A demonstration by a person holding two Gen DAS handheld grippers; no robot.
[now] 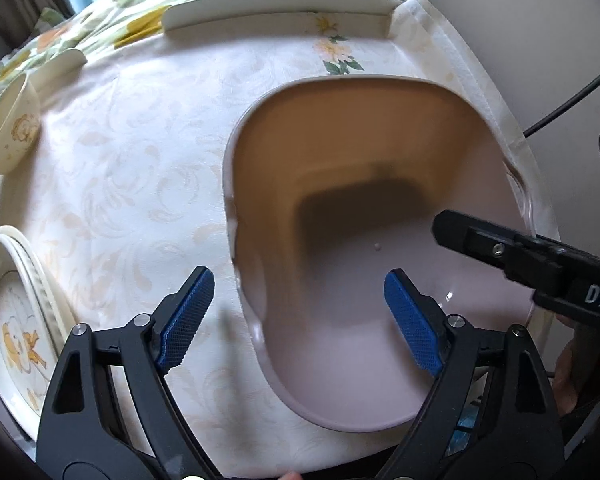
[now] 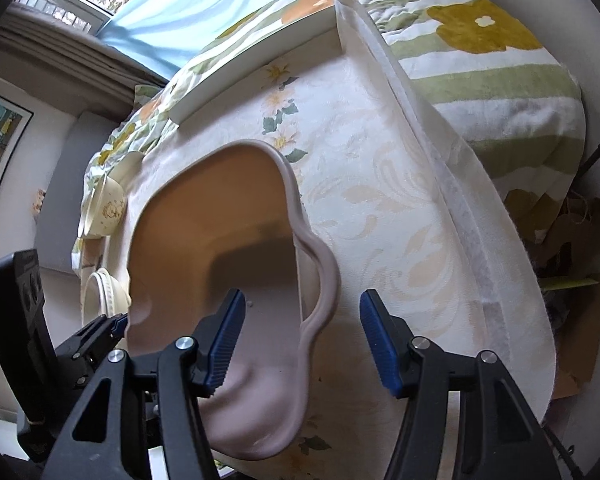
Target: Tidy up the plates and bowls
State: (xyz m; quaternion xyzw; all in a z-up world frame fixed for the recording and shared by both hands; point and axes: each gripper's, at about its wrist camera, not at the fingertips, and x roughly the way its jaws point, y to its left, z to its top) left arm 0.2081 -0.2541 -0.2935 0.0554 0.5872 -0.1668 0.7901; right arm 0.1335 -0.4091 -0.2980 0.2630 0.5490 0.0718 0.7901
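A mauve plastic basin [image 1: 360, 152] sits empty on the cream tablecloth [image 1: 140, 160]. My left gripper [image 1: 298, 280] is open and straddles the basin's left wall: one blue pad is over the cloth, the other is inside the basin, and neither touches it. My right gripper [image 2: 302, 300] is also open, astride the wavy handle rim of the basin [image 2: 204, 208] on the opposite side. A stack of cream plates with a yellow print [image 1: 16, 312] lies left of the basin. A matching bowl [image 1: 12, 132] lies tilted farther back.
A flat white tray [image 1: 280, 12] rests at the far edge on a flowered bedcover [image 2: 480, 40]. The cloth's right edge [image 2: 460, 200] drops off close to the basin. A black cable [image 1: 572, 96] runs at the right.
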